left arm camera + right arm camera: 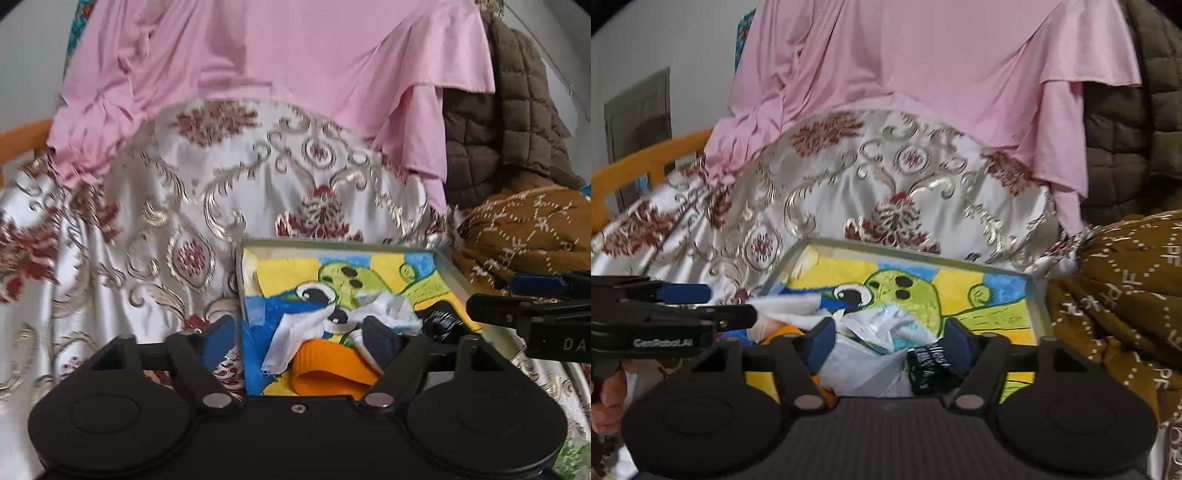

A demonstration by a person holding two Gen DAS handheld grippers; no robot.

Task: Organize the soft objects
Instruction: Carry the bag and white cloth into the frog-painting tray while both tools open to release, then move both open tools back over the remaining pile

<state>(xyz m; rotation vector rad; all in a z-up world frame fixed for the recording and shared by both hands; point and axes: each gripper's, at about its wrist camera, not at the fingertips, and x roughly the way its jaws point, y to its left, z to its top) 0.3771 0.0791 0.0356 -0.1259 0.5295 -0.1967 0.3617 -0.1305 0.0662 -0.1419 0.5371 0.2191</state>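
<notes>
A tray (332, 242) (905, 251) painted with a green and yellow cartoon lies on an ornate white bedcover. In it are crumpled white cloth (306, 332), an orange ribbed cap (325, 365) and a small black item (439, 321). My left gripper (301, 339) is open, its fingers astride the cloth and cap, one finger outside the tray's left wall. My right gripper (892, 343) is open over a white crumpled bag (871, 354) and a black printed cloth (929, 365). Each gripper shows at the edge of the other view.
A pink cloth (277, 59) drapes over the bedcover (166, 192) behind the tray. A brown quilted jacket (509, 122) and a brown patterned cloth (524, 232) lie to the right. An orange wooden rail (639, 166) is at the left.
</notes>
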